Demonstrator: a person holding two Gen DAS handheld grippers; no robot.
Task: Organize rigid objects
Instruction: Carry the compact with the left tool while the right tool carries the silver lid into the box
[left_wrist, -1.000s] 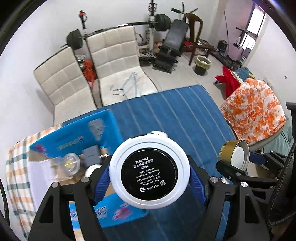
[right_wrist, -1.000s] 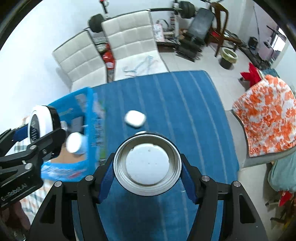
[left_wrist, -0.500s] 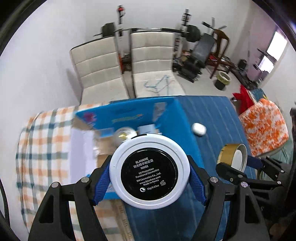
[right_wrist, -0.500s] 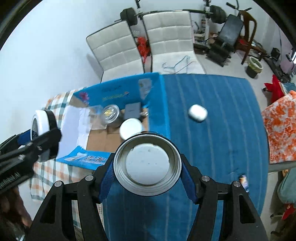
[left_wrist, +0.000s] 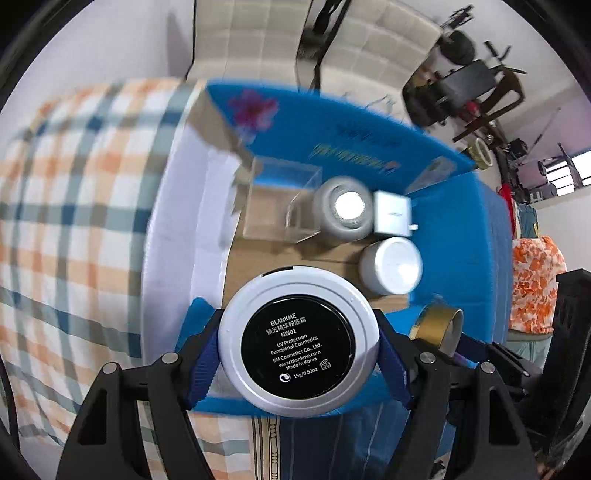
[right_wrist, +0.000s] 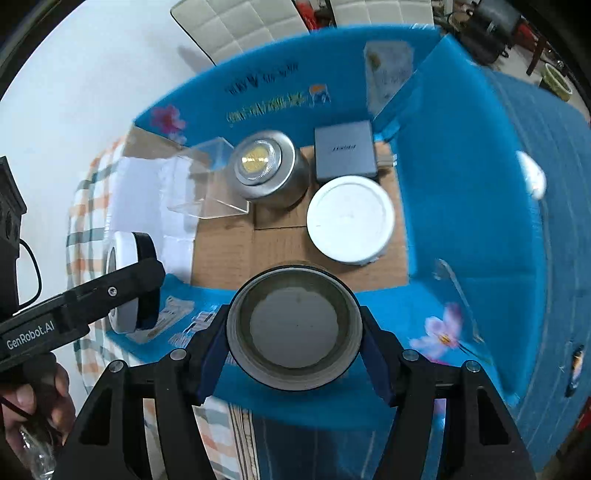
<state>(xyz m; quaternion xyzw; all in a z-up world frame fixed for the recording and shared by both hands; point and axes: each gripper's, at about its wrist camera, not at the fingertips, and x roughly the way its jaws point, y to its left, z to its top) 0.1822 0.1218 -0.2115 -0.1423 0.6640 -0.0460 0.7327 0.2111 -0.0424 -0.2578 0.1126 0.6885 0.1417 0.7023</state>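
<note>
My left gripper (left_wrist: 299, 352) is shut on a round white compact with a black label (left_wrist: 299, 349), held above the near edge of an open blue cardboard box (left_wrist: 369, 144). My right gripper (right_wrist: 293, 328) is shut on a gold-sided metal tin (right_wrist: 293, 326), held over the same box (right_wrist: 461, 206). Inside the box lie a clear plastic case (right_wrist: 201, 184), a silver round tin with a gold centre (right_wrist: 264, 168), a grey square case (right_wrist: 345, 151) and a white round lid (right_wrist: 351, 218). The left gripper and its compact (right_wrist: 127, 280) show at the left of the right wrist view.
The box stands on a table with a checked cloth (left_wrist: 74, 221) on the left and a blue striped cloth (right_wrist: 546, 122) on the right. A small white oval object (right_wrist: 532, 177) lies on the blue cloth beyond the box's right flap. White chairs (left_wrist: 277, 44) stand behind the table.
Both grippers have moved left and closer to the box with their objects still held. The box now fills most of both views.
</note>
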